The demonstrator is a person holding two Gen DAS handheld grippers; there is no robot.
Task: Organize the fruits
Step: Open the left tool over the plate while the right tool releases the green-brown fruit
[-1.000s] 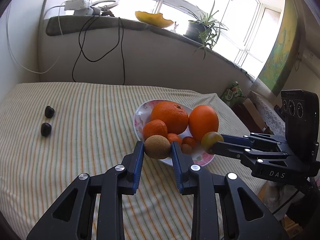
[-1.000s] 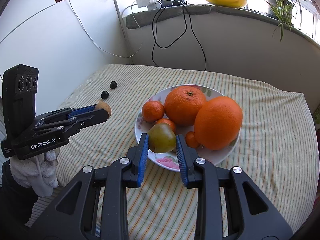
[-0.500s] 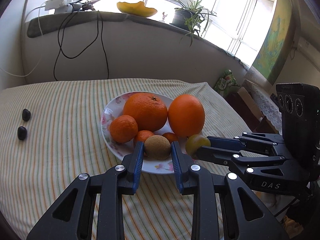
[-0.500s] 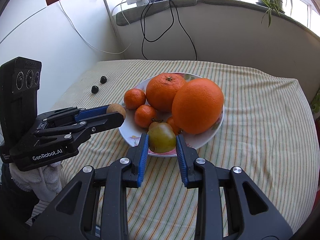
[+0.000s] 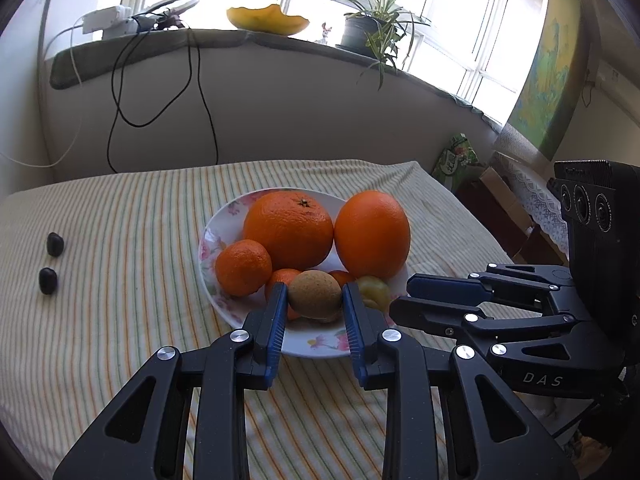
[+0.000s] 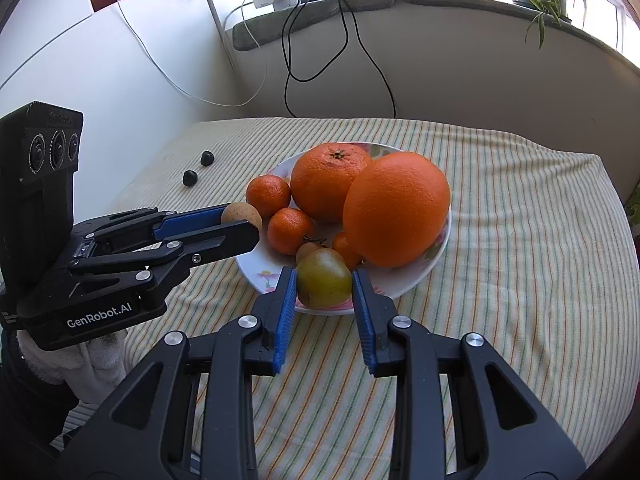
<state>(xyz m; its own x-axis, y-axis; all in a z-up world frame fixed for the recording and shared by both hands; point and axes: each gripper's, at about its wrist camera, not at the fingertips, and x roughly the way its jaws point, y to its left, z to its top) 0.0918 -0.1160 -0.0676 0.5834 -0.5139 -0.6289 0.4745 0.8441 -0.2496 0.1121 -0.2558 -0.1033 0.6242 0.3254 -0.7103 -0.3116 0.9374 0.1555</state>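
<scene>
While both my hands are up over the near edge of the white floral plate point(image 5: 210, 236), each one's got a fruit pinched. My left gripper point(image 5: 315, 312) has its blue pads clamped on a brown, rough-skinned kiwi-looking fruit point(image 5: 315, 293), hanging just above the plate's 6 o'clock rim. My right gripper point(image 6: 324, 292) is squeezing a yellow-green roundish fruit point(image 6: 323, 283), also right at the near rim, slightly toward 5 o'clock in the left camera view.

On the plate: a big orange with its stem scar showing point(image 5: 289, 235) near the centre, a smooth, even bigger orange point(image 5: 372, 233) touching it at 3 o'clock, a small mandarin point(image 5: 243, 267) at 9 o'clock, and another small mandarin point(image 6: 290, 231) in front of the big ones. A couple more tiny orange fruits are tucked behind what I'm holding, hard to make out.

Everything sits on a striped tablecloth point(image 5: 120, 300). Two small dark, glossy lumps point(image 5: 51, 260) lie well apart from the plate, over at 9 o'clock, can't tell what they are.
</scene>
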